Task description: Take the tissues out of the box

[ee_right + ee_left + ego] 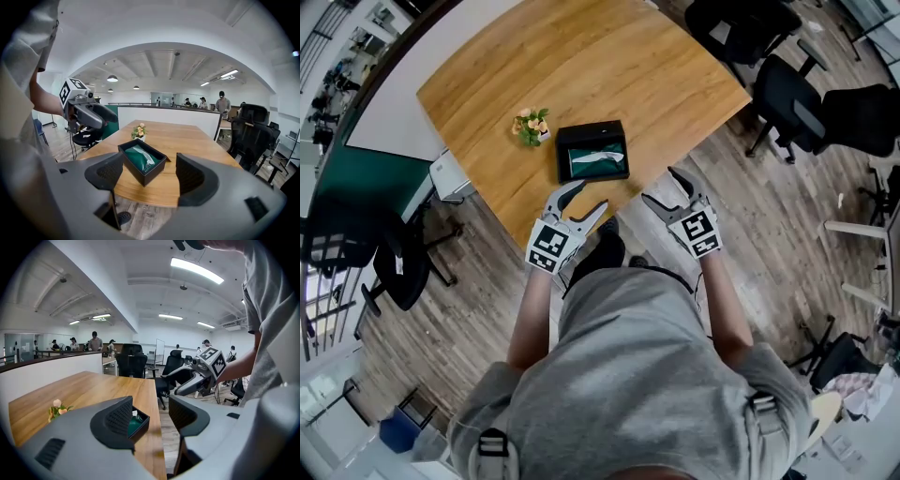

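Observation:
A black open box (592,150) sits near the front edge of the wooden table (581,66). Inside it lies a dark green tissue pack with a white tissue showing (595,159). The right gripper view shows the box (143,162) just beyond the jaws, with the green pack (142,158) in it. In the left gripper view only a corner of the box (139,422) shows past the left jaw. My left gripper (587,198) is open, short of the table edge. My right gripper (660,186) is open too, with nothing between its fingers.
A small pot of flowers (532,126) stands on the table left of the box. Black office chairs (797,103) stand at the right, another chair (398,267) at the left. A white partition (394,122) borders the table's left side. People stand far off in the office.

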Demonstrator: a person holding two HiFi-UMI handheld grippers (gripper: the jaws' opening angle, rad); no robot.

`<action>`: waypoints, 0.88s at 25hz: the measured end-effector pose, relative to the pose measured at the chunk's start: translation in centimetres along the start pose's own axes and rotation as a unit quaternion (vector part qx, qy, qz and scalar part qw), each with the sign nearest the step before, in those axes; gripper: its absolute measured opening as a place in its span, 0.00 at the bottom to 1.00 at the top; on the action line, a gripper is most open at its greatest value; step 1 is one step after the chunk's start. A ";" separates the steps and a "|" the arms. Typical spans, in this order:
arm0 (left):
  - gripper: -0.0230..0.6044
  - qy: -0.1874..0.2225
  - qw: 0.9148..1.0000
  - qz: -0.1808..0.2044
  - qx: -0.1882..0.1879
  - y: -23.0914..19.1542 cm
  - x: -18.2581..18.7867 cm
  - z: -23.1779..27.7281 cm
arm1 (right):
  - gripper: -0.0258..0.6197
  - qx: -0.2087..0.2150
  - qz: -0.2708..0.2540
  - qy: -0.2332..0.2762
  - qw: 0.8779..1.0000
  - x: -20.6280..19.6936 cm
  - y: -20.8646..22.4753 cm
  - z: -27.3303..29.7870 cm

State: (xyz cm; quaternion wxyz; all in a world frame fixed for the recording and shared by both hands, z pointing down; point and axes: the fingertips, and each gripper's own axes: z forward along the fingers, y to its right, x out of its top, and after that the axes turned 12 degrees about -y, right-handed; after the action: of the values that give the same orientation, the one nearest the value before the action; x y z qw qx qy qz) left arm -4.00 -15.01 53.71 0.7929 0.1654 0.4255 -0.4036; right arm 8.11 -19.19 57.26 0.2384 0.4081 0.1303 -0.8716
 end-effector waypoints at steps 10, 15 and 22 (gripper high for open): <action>0.44 -0.012 0.999 0.025 -0.034 -4.1 0.5 2.6 | 0.59 -0.028 0.018 -0.012 0.999 1.3 2.1 2.3; 0.44 -0.011 0.998 0.025 -0.051 -4.9 1.0 3.5 | 0.57 -0.035 0.024 -0.022 0.999 1.5 2.5 3.0; 0.44 -0.029 0.996 0.057 -0.062 -5.8 -0.2 4.5 | 0.57 -0.045 0.029 -0.025 0.998 2.1 2.1 4.4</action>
State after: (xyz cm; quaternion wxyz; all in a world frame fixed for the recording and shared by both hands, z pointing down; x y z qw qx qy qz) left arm -6.16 -21.22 56.97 0.8356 0.1281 0.4161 -0.3349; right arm 5.19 -23.53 58.38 0.2852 0.3784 0.1511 -0.8675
